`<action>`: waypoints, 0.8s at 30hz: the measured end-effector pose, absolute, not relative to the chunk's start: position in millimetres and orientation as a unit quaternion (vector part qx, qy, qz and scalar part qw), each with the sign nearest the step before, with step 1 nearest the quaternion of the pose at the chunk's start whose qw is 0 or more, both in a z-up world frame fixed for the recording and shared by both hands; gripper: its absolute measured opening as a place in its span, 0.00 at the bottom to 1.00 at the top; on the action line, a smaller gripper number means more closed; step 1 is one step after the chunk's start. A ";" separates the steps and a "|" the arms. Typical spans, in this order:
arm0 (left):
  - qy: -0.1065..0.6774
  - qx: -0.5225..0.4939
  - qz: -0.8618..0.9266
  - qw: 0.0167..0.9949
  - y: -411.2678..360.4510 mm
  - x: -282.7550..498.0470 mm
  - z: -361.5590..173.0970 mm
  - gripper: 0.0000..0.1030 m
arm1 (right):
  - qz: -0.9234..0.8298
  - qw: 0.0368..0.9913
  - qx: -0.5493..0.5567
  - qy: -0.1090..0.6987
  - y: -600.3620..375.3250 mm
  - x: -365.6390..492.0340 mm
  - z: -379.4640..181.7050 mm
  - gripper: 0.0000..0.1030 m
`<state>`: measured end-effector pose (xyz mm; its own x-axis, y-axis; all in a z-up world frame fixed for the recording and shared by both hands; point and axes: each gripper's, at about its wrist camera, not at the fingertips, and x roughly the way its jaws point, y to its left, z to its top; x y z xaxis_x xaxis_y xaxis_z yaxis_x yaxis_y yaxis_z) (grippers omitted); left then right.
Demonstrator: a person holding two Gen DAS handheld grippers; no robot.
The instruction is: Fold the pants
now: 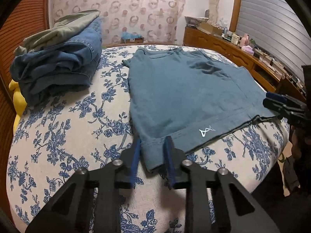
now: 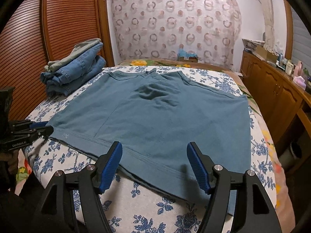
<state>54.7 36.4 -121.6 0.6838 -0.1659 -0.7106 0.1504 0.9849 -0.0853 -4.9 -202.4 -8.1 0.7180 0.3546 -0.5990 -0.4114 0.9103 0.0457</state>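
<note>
While pinching the pants (image 1: 186,89) hem, left tongs (image 1: 153,145) near-closed.

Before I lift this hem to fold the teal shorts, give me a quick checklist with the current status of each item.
1. left gripper closed on the hem corner of the teal shorts: ok.
2. right gripper gripping the hem: not ok, jaws open astride it.
3. Shorts lying flat: not ok, a wrinkle near the middle.
4. Stack of folded jeans clear of the shorts: ok.
5. Both fabric layers caught at the left corner: cannot tell.
</note>
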 end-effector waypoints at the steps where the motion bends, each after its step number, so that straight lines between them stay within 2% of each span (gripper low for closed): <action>1: 0.388 -0.010 -0.085 0.918 36.2 55.7 -120.1 0.14 | 0.206 0.925 -0.044 0.315 -202.5 -4.8 -9.4 0.69; 3: 0.390 -0.007 -0.087 0.917 34.0 59.6 -117.0 0.09 | 0.204 0.925 -0.043 0.317 -202.1 -4.3 -11.0 0.69; 6: 0.383 0.004 -0.094 0.919 25.6 64.5 -108.0 0.08 | 0.200 0.927 -0.040 0.315 -202.2 -3.5 -11.1 0.69; 24: 0.340 0.046 -0.216 0.914 -84.8 104.8 -55.4 0.07 | 0.152 0.941 -0.010 0.302 -236.2 -14.4 -13.6 0.69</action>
